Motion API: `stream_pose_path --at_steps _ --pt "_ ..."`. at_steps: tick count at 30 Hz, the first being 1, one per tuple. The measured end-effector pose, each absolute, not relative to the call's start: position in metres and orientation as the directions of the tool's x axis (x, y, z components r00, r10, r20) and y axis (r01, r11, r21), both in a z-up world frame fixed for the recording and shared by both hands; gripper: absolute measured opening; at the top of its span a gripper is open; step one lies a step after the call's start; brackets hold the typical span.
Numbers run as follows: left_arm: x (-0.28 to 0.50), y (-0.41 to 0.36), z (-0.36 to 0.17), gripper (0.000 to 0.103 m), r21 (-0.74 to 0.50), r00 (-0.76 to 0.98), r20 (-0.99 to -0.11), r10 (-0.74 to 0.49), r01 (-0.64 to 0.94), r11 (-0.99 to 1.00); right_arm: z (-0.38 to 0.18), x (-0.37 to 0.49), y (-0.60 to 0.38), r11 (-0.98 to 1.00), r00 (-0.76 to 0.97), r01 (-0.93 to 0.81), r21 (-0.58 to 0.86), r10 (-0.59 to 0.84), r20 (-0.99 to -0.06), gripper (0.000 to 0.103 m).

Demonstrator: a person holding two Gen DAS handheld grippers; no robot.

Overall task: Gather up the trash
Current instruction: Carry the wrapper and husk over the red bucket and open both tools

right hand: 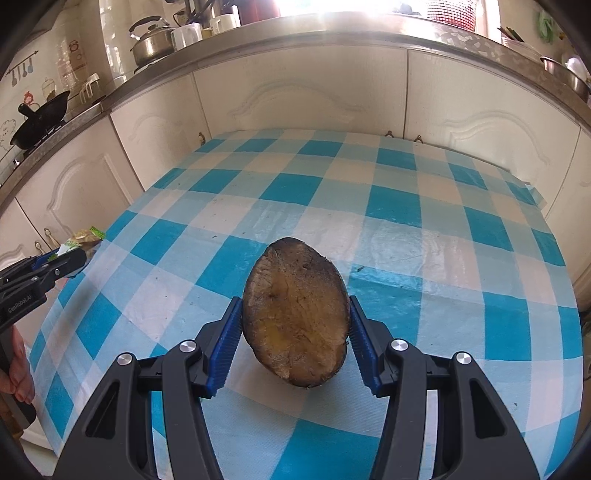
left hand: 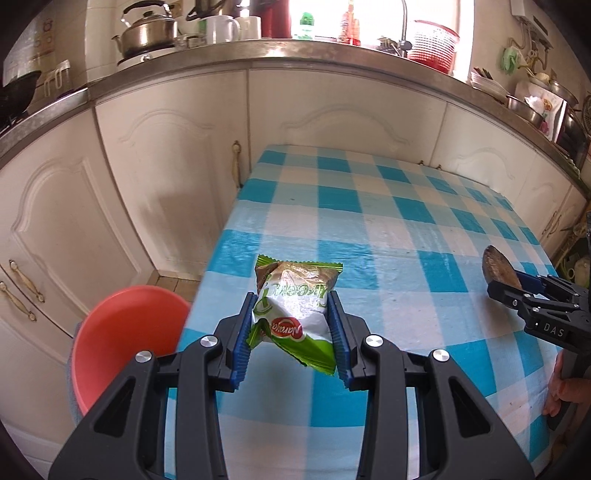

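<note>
Left gripper [left hand: 291, 325] is clamped on a green-white snack wrapper [left hand: 295, 310], "Naraya" readable. Right gripper [right hand: 295, 332] is pinched on a browned fruit half [right hand: 295, 314]; "GenRobot.AI" is printed there.

Glossy crinkled plastic snack wrapper [left hand: 295, 314]; rough, matt brown fruit peel [right hand: 295, 317]; slightly shiny checked tablecloth [left hand: 388, 229]; smooth pink plastic bin [left hand: 125, 332]; far-left polished metal kettle [left hand: 147, 29].
</note>
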State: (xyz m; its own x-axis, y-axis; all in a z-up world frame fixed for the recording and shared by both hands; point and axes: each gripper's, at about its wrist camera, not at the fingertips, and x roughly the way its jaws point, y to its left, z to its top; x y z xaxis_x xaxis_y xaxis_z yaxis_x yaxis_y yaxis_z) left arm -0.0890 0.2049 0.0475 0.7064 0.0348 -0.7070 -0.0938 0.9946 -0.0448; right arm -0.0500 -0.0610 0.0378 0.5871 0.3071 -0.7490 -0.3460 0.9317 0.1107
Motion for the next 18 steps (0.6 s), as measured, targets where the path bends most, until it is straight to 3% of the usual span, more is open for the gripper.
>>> stream_pose_path --at_steps 18 --pt "-0.122 0.282 0.044 0.039 -0.067 0.700 -0.703 0.125 -0.240 0.968 0.053 -0.067 0.008 0.873 0.515 -0.462 0.158 0.409 -0.753 0.056"
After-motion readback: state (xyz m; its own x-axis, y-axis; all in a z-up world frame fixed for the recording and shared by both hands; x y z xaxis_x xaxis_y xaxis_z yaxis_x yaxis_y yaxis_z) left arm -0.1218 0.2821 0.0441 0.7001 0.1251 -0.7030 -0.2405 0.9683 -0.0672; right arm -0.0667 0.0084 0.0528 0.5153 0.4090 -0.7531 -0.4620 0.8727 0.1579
